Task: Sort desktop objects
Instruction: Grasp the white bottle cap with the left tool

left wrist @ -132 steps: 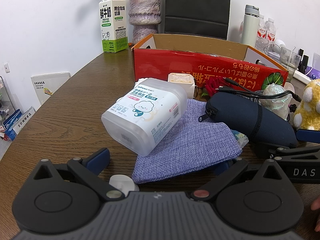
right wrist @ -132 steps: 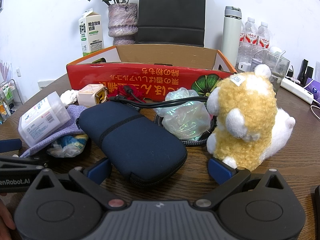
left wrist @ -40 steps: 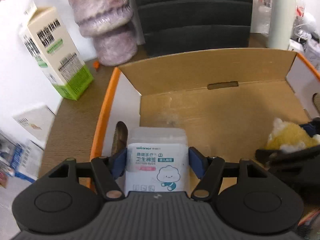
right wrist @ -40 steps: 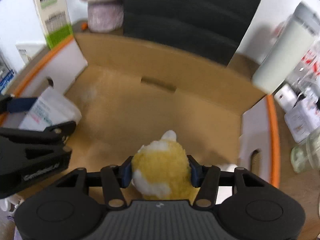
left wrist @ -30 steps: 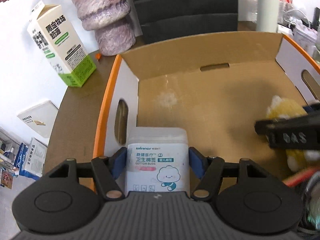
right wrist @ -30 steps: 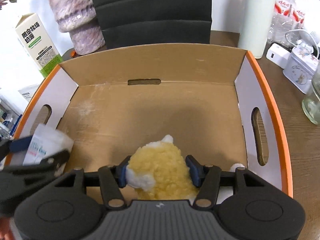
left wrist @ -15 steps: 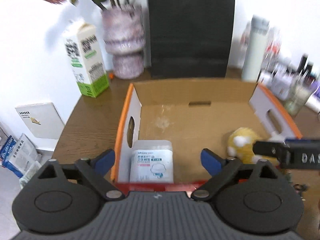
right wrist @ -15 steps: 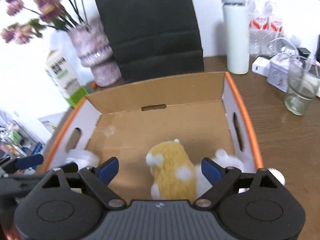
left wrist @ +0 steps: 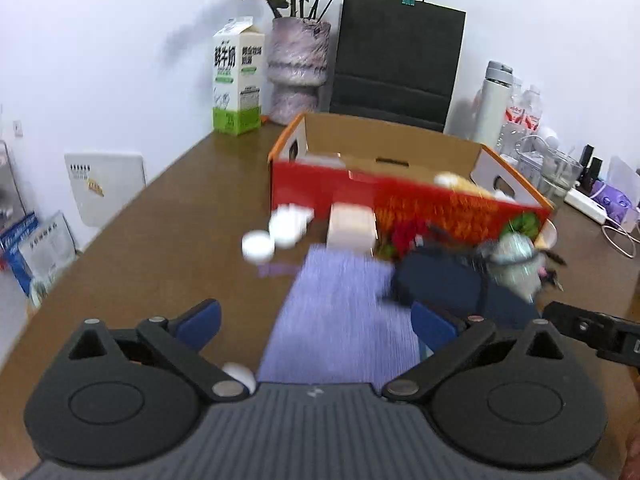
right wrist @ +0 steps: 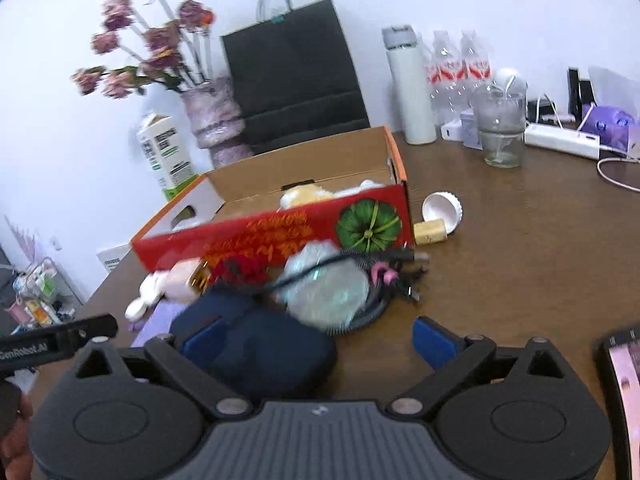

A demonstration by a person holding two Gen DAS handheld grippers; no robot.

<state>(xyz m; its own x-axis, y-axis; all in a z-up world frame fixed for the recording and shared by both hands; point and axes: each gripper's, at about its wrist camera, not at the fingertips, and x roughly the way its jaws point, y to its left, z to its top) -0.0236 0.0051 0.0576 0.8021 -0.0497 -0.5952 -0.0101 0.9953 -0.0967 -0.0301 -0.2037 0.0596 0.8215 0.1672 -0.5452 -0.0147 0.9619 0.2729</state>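
On the brown wooden table (left wrist: 168,216) a red cardboard box (left wrist: 404,200) is seen with its open top facing up, and the things already sorted lie inside it: the yellow plush toy (right wrist: 306,196) shows above the front wall near the box's right end, and a pale corner of the cotton swab box (left wrist: 320,159) shows at its left end. In front of the box the unsorted things are spread: a purple cloth pouch (left wrist: 340,320), a dark blue zipped case (right wrist: 256,344) just beside it, a crumpled plastic bag (right wrist: 324,284) ringed by a black cable (right wrist: 376,264), a small pink box (left wrist: 351,226), and two white caps (left wrist: 272,236). A cork (right wrist: 429,232) and a white lid (right wrist: 442,206) lie at the box's right corner.

The left gripper (left wrist: 316,320) is held above the purple pouch with its jaws spread as wide as they go; they have just been opening, and nothing is gripped, the pouch lying below them on the table. The right gripper (right wrist: 320,340) is held over the dark case and bare table, its jaws likewise wide and just opened, with nothing pressed between the blue pads (right wrist: 432,342). Each gripper's black finger is seen at the edge of the other's view.

Behind the box a milk carton (left wrist: 238,80), a vase of dried flowers (left wrist: 298,68), a black paper bag (left wrist: 396,60) and a white flask (right wrist: 410,88) are set along the wall. Both views are blurred.
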